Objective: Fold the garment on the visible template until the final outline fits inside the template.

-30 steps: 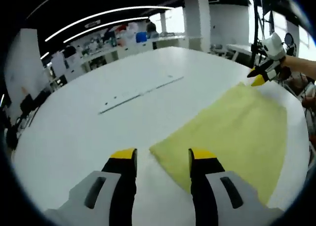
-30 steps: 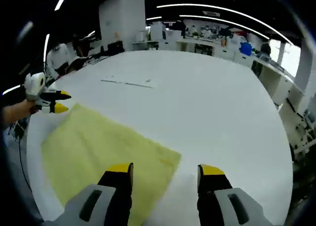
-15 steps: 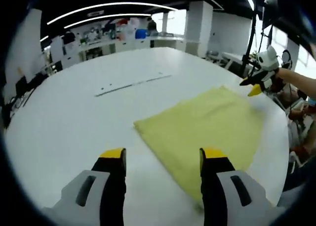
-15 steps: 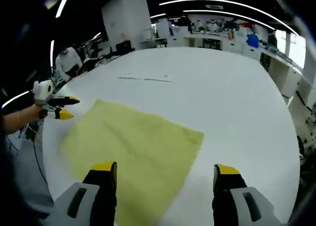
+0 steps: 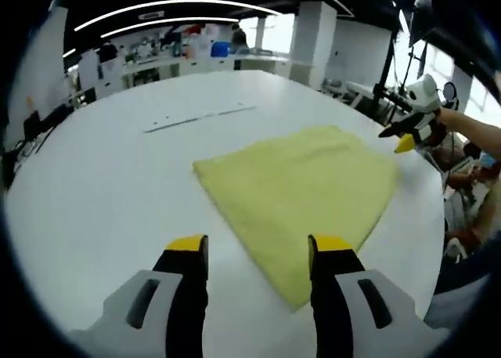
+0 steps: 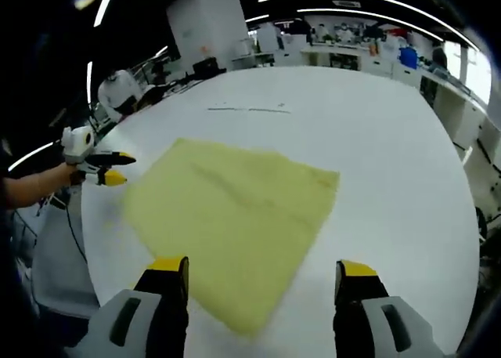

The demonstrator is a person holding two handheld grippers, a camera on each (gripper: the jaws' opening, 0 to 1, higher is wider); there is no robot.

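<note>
Now, your left gripper (image 5: 254,248) is w/ jaws spread wide, empty, just short of the yellow garment's (image 5: 301,186) near corner. Garment lies flat on the white table (image 5: 102,186), w/ thin template marks (image 5: 200,116) beyond it. Your right gripper (image 6: 262,270): jaws wide apart, nothing held, above the garment's near edge.

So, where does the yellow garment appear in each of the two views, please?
Left gripper view: the yellow garment lies flat on the white table, centre to right, beyond the open left gripper.
Right gripper view: it lies centre-left, ahead of the open right gripper.
Shared landmark: the thin dark line on the table, beyond the garment.
</note>
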